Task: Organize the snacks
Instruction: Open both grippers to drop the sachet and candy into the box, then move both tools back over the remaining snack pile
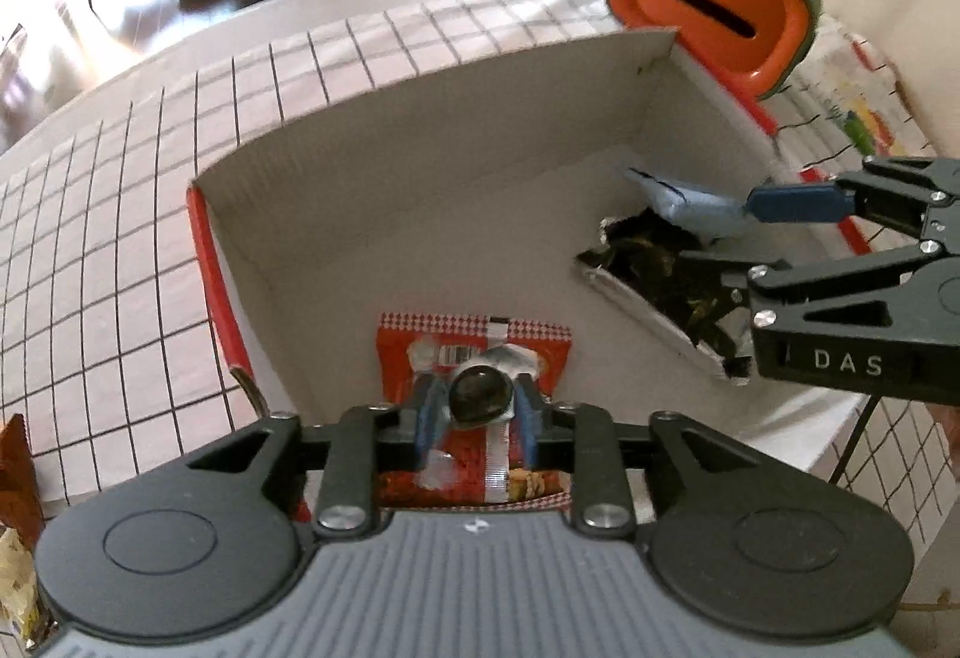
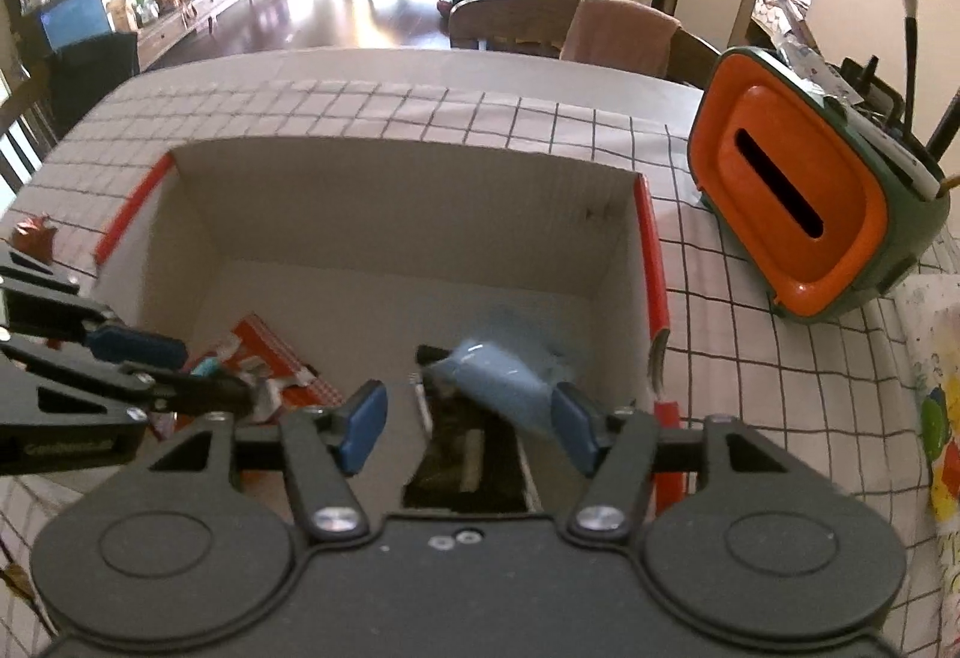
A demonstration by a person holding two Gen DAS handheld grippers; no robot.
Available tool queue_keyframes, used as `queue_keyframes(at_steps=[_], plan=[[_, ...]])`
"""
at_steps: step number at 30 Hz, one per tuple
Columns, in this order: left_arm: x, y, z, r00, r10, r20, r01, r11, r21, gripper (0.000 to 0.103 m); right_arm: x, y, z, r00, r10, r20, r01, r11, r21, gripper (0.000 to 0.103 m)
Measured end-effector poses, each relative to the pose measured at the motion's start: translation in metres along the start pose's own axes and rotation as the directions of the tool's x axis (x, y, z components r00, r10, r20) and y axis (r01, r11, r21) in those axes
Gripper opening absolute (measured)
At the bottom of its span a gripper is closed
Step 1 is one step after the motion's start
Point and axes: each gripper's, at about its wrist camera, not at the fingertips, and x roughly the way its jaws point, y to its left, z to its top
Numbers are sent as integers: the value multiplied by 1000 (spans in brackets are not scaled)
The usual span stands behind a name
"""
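A white cardboard box with red edges stands on the checked tablecloth. On its floor lie a red snack packet and a dark packet with a silver rim. My left gripper hangs over the red packet. A small dark round snack in a silver wrapper sits between its parted fingers, and no pad presses on it. My right gripper stands open over the dark packet. A blurred light blue packet is by its right finger.
An orange and green slotted holder with brushes stands right of the box. A brown snack packet lies left of the box. A colourful printed sheet lies at the table's right edge. Chairs stand behind the table.
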Motion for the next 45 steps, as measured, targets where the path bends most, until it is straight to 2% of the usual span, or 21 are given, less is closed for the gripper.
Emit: queue_keyframes(at_steps=[6, 13, 22, 24, 32, 40, 45], plan=[[-25, 3, -9, 997, -21, 75, 20, 1000, 20, 48, -26, 11, -2, 999, 10, 47, -10, 1000, 14, 64], [-55, 16, -22, 989, -30, 143, 28, 999, 16, 51, -54, 30, -1, 994, 25, 104, -28, 999, 26, 73], [-98, 45, -40, 967, -26, 255, 24, 1000, 9, 64, -87, 61, 1, 979, 48, 198, -59, 997, 50, 87], [-106, 53, -46, 961, -21, 276, 20, 1000, 8, 68, -91, 70, 2, 976, 53, 213, -67, 996, 57, 90], [-136, 89, -73, 940, -22, 340, 22, 1000, 3, 71, -100, 106, 2, 957, 56, 284, -84, 993, 86, 96], [-159, 129, -104, 922, -8, 387, 2, 1000, 15, 81, -97, 148, 1, 949, 107, 295, -135, 988, 77, 102], [-168, 162, -124, 914, -5, 405, 8, 1000, -4, 85, -89, 174, 6, 945, 132, 300, -161, 984, 73, 103]])
